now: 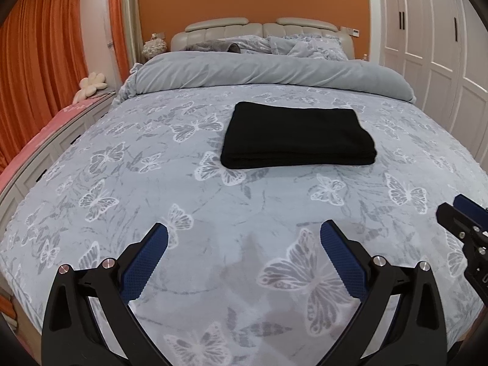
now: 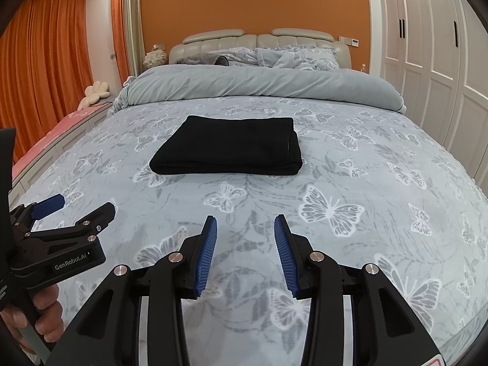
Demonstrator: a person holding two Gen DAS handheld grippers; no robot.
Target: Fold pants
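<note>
The black pants lie folded into a neat flat rectangle on the butterfly-print bedspread, in the middle of the bed; they also show in the right wrist view. My left gripper is open and empty, held above the bedspread well short of the pants. It also shows at the left of the right wrist view. My right gripper is open and empty, also near the foot of the bed and apart from the pants. Its tips show at the right edge of the left wrist view.
A rolled grey duvet lies across the bed behind the pants, with pillows and a padded headboard beyond. White wardrobe doors stand on the right. Orange curtains and a pink-topped bench are on the left.
</note>
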